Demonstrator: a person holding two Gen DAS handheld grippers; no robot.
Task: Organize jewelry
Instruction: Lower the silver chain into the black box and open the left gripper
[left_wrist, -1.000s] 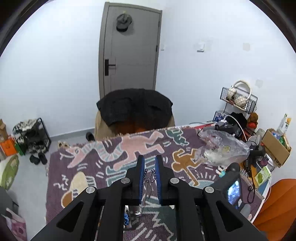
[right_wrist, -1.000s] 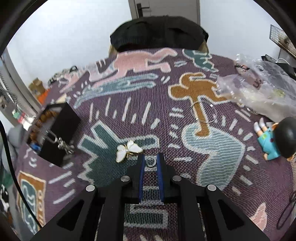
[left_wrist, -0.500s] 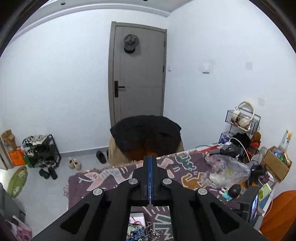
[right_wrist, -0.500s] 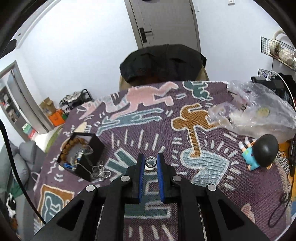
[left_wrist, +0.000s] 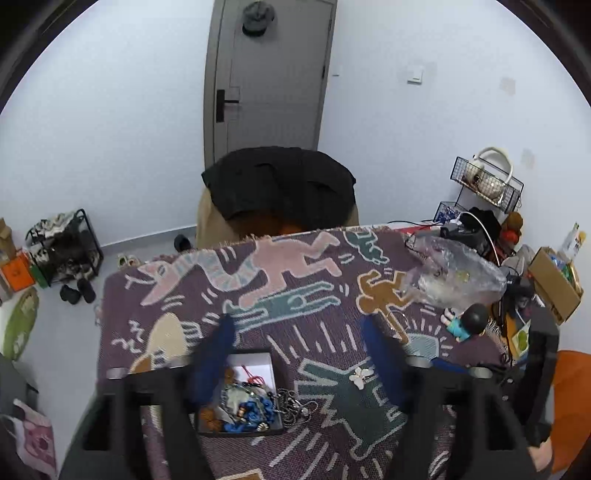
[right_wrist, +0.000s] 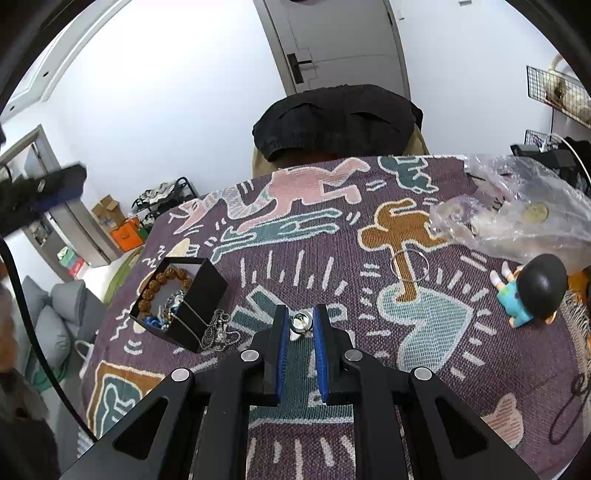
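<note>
Hovered over the patterned rug (left_wrist: 317, 332), bare weave open between black jewelry box (right_wrist: 199, 295) and thin bangle (right_wrist: 409, 266). Left gripper (left_wrist: 299, 332) just spread wide, nothing between. Right gripper (right_wrist: 300, 323) pinched a small silver ring (right_wrist: 301, 321) at the fingertips, beside the box.

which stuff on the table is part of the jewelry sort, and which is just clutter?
Job:
- black jewelry box
- chain necklace draped over its side
- small silver piece in right gripper
- butterfly clip
- thin bangle
- left gripper, jaws just opened, empty

Clutter:
- doll figure
- plastic bag
- patterned rug
</note>
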